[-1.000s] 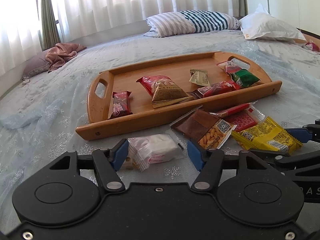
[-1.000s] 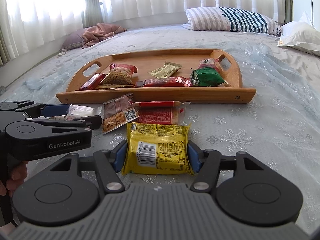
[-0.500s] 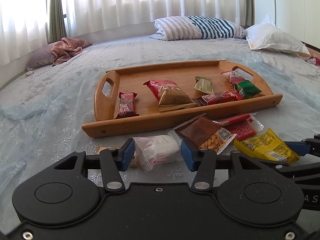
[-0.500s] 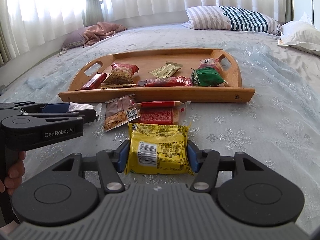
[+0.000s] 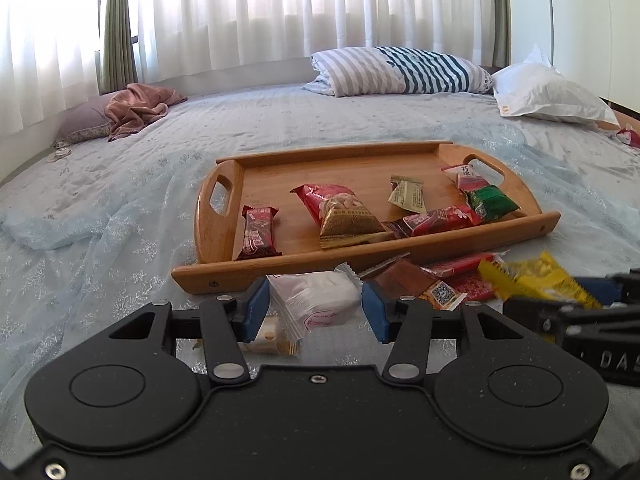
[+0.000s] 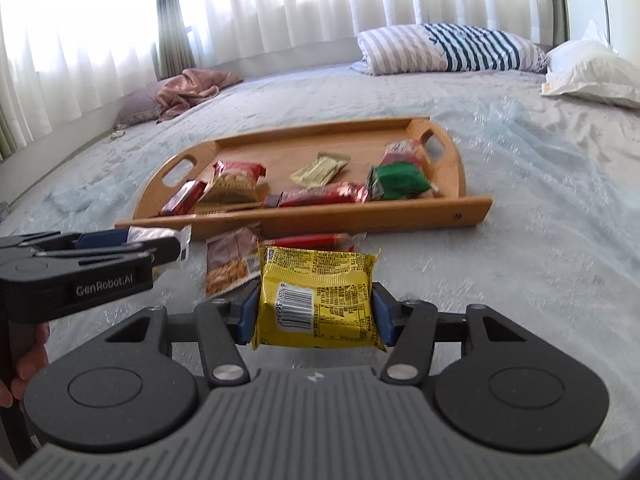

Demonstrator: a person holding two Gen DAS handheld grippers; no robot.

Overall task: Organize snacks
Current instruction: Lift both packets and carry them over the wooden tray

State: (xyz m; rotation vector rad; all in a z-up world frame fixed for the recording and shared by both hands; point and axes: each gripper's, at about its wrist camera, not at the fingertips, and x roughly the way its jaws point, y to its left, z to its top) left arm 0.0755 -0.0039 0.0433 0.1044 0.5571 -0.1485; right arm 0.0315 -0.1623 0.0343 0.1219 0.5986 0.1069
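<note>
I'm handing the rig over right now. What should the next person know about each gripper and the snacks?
Left gripper: fingers shut on the white snack packet, lifted off the bed.
Right gripper: fingers shut on the yellow snack packet, also lifted.
Done: six snacks lie in the wooden tray.
Left: both held packets, plus the brown peanut packet, red packet and a beige packet on the bedspread.

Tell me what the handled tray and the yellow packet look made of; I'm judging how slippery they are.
The handled wooden tray looks like bamboo or light wood with a smooth satin finish: visible grain, soft sheen. The yellow snack packet looks like thin printed plastic film, glossy, with crimped ends and wrinkles.
</note>
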